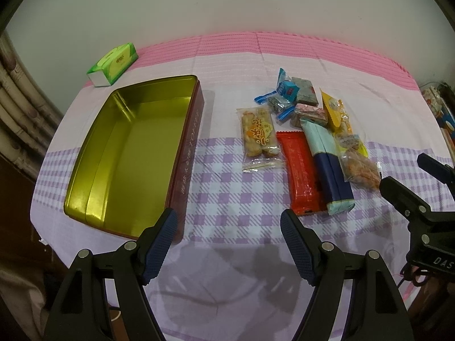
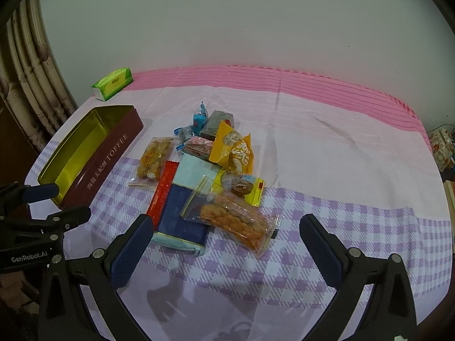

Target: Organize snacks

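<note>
An open maroon toffee tin [image 1: 133,153] with a gold inside lies empty on the left of the table; it also shows in the right wrist view [image 2: 93,156]. Several wrapped snacks lie in a loose pile to its right: a red bar [image 1: 301,173], a blue and pale packet [image 1: 327,164], a clear cracker pack [image 1: 258,139], a yellow pack [image 2: 233,150] and a clear pack of fried bites [image 2: 239,221]. My left gripper [image 1: 229,227] is open and empty near the tin's near corner. My right gripper [image 2: 224,230] is open and empty, just short of the pile.
A green tissue box [image 1: 113,64] sits at the far left by the wall. The table wears a pink and purple checked cloth [image 1: 227,187]. Curtains hang at the left. Cluttered items stand past the table's right edge [image 2: 440,147].
</note>
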The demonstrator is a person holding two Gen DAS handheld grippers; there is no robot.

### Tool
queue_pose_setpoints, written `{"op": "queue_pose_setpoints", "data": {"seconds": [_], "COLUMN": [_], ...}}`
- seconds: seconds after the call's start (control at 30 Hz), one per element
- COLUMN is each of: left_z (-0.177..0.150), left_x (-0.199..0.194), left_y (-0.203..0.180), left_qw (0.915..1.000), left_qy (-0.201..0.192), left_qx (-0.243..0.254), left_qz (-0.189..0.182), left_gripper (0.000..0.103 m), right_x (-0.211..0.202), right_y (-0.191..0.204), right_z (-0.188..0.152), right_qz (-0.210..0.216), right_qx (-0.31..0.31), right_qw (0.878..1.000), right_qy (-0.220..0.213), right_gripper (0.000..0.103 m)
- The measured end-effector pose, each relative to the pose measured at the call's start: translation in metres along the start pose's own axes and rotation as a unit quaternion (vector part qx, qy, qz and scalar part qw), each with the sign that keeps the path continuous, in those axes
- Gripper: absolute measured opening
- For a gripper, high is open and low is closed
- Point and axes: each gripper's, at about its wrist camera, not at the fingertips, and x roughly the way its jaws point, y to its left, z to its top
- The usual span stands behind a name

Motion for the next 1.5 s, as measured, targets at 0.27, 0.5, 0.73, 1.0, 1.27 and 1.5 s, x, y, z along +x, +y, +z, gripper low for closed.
{"op": "queue_pose_setpoints", "data": {"seconds": [0.27,0.5,0.73,1.0,1.27,1.5], "left_z": [0.0,-0.001,-0.001,-0.001,-0.001,-0.003], "left_x": [0.001,0.001,0.001,0.002,0.002,0.003], "left_y": [0.0,0.0,-0.001,-0.002,-0.001,-0.003], "left_qw": [1.0,1.0,1.0,1.0,1.0,1.0], "left_qy": [0.0,0.001,0.0,0.001,0.001,0.002], "left_qx": [0.0,-0.001,0.0,0.0,0.001,0.001], "left_qz": [0.0,0.0,0.0,0.0,0.0,0.001], "left_gripper": [0.075,0.075,0.075,0.075,0.075,0.075], "right_x": [0.005,0.007,0.008,0.008,0.01,0.012], "right_y": [0.004,0.005,0.006,0.007,0.006,0.003], "right_z": [0.004,0.005,0.004,0.003,0.003,0.003], "right_qz": [0.004,0.006,0.008,0.013,0.018,0.018], "right_qx": [-0.009,-0.01,-0.011,-0.016,-0.016,-0.022], "right_qw": [1.0,1.0,1.0,1.0,1.0,0.999], "right_qy": [0.007,0.008,0.008,0.01,0.011,0.015], "right_gripper": [0.102,0.102,0.102,0.102,0.102,0.102]}}
